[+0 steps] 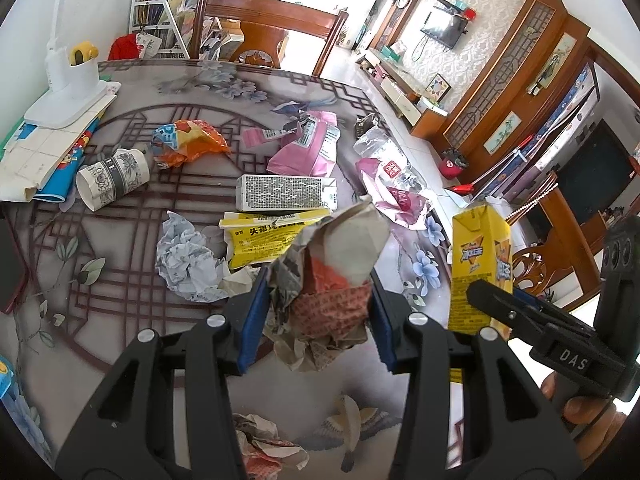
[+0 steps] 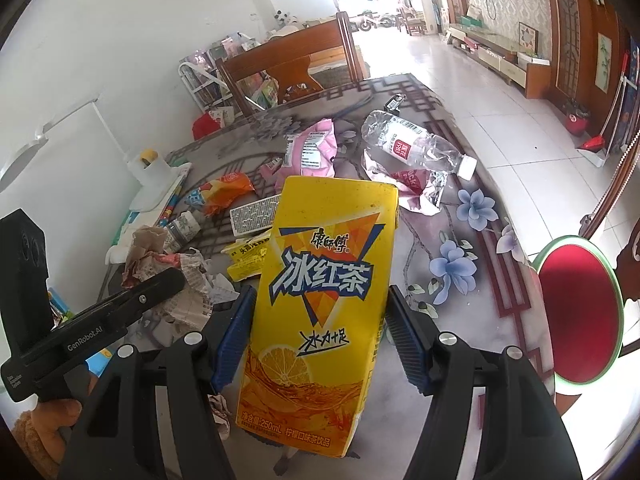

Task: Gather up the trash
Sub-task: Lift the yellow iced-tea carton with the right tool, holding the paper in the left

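Observation:
My left gripper (image 1: 316,316) is shut on a crumpled wad of printed paper (image 1: 332,276), held above the table; the same paper wad (image 2: 168,276) shows at the left of the right wrist view. My right gripper (image 2: 320,328) is shut on a yellow iced-tea carton (image 2: 320,312), upright between the blue pads; that carton (image 1: 480,264) appears to the right in the left wrist view. Loose trash lies on the patterned table (image 1: 120,248): a paper cup (image 1: 112,178) on its side, an orange wrapper (image 1: 188,142), pink packets (image 1: 308,148), a grey box (image 1: 284,193), a yellow packet (image 1: 260,240), crumpled white paper (image 1: 188,260), a clear bottle (image 2: 416,144).
A white desk lamp base (image 1: 68,92) sits on books at the table's far left. A wooden chair (image 1: 264,36) stands behind the table. More paper scraps (image 1: 264,448) and a banana peel (image 1: 352,420) lie near the front edge. A red round stool (image 2: 580,312) stands right of the table.

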Demonstrator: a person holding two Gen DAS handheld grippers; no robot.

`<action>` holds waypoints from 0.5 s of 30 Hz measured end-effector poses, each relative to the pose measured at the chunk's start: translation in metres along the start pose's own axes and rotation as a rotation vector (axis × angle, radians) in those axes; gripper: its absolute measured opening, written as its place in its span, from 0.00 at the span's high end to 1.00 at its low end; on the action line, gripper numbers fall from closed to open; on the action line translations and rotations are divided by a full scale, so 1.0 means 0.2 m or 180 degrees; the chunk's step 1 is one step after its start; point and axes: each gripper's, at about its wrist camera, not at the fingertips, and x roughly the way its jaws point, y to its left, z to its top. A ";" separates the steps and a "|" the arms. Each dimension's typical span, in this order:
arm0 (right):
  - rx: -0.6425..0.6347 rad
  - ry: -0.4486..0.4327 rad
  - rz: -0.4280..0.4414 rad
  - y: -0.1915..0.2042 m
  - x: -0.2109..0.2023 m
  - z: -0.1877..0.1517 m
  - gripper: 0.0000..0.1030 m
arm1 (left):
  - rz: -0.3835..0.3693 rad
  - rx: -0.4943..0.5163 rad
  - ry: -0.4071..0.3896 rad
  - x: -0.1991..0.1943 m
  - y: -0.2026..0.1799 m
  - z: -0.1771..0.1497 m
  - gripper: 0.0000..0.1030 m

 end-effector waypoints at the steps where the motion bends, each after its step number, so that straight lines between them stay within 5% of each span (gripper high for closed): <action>1: 0.0001 0.0000 0.0000 0.00 0.00 0.00 0.39 | -0.0002 0.0001 0.0002 0.00 0.00 0.00 0.57; 15: 0.0091 -0.0025 -0.0038 -0.04 -0.02 -0.01 0.39 | -0.0032 0.0033 0.0023 0.02 -0.02 0.00 0.57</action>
